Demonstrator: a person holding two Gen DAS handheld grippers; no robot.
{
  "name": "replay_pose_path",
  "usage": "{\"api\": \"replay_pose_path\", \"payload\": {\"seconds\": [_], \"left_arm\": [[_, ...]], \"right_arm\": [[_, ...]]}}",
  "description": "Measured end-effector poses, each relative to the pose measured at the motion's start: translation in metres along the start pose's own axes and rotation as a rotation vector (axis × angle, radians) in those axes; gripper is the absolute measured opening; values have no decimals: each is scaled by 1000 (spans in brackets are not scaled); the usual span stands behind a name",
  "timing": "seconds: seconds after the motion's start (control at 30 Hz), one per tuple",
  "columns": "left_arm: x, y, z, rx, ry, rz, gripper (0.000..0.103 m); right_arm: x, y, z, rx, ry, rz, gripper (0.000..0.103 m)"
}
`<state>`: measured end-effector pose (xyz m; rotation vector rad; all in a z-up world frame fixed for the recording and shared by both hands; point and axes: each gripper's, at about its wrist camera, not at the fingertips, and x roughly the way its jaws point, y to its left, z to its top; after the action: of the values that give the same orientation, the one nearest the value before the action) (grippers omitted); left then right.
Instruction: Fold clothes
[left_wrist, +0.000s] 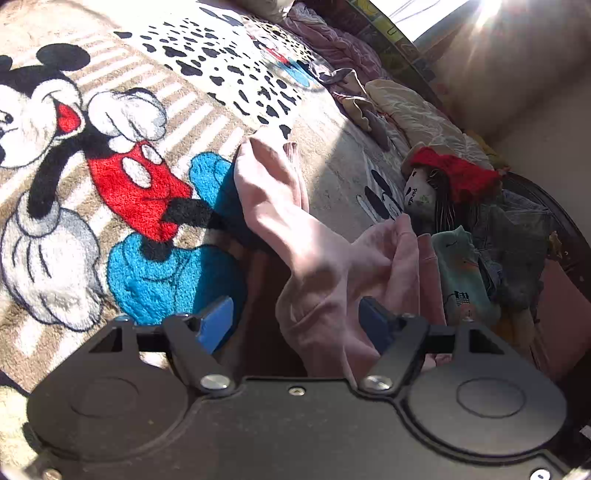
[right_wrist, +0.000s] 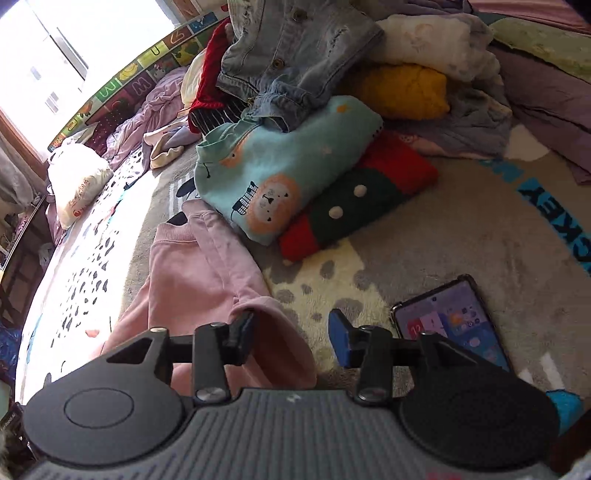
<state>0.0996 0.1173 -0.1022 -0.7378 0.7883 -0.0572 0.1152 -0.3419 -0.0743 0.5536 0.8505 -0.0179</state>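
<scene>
Pink cotton is the piece in hand: pink trousers lie crumpled on the blanket, one leg raised and draped across the left gripper. That gripper's jaws stand spread, with the cloth bunched against the right-hand pad rather than pinched. The right gripper is spread too, its left finger resting on a rolled hem of the trousers, its other finger over bare blanket. Neither claw has a real hold.

By the look of it, folding of this garment has hardly begun: the legs are not laid flat or lined up. Just beyond its waistband sit two pieces that seem already folded, a teal top lying partly on a red-and-green jumper. Behind them, towards the far edge of the bed, an unsorted heap waits: a denim jacket, a yellow knit, something white and fluffy, lilac sheets. So most of the work is likely left.

A phone lies screen-up on the blanket near the right gripper. The blanket is plush, printed with a cartoon mouse and black spots. A rag doll in a red hat sits beside the heap. Strong sun comes through a window and washes out part of the bed.
</scene>
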Motion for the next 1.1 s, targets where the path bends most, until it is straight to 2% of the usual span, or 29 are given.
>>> {"api": "replay_pose_path", "payload": {"seconds": [0.03,0.13,0.2,0.23,0.27,0.3,0.33,0.37,0.4,0.43,0.5,0.67,0.83,0.9,0.97,1.1], "left_arm": [[4,3,-4,-9,8,7,73],[17,6,-7,-39,19,3,73],[22,3,-6,-42,13,-6,64],[26,1,-4,-42,21,-22,42],[28,-1,-3,-41,28,-38,15],[27,-4,-2,-36,18,-49,12],[26,-7,0,-31,9,-60,9],[24,-10,1,-27,-1,-71,8],[18,-12,4,-37,-16,-95,7],[10,-13,6,-44,-29,-119,7],[-7,-17,13,-59,-50,-164,7],[-54,-35,38,-74,-116,-259,7],[-127,-62,66,-62,-204,-384,7],[-159,-69,74,-54,-227,-402,7],[-186,-72,81,-54,-255,-417,7],[-215,-68,96,-34,-314,-397,7]], "right_arm": [[-1,-1,-10,-10,9,1,72],[-2,1,-36,-38,44,25,73],[4,5,-49,-46,69,63,74],[11,12,-54,-67,84,64,77],[18,18,-57,-89,91,53,79],[25,23,-59,-103,85,52,79],[32,24,-58,-103,72,66,70],[40,23,-56,-86,64,76,50],[46,19,-53,-40,67,101,37],[52,15,-49,12,71,129,18],[50,10,-41,96,46,210,16],[4,27,-14,163,-60,402,13],[-55,56,18,154,-135,563,13],[-72,69,27,152,-122,620,13],[-82,78,35,170,-66,653,13],[-81,100,41,183,11,683,13]]}}
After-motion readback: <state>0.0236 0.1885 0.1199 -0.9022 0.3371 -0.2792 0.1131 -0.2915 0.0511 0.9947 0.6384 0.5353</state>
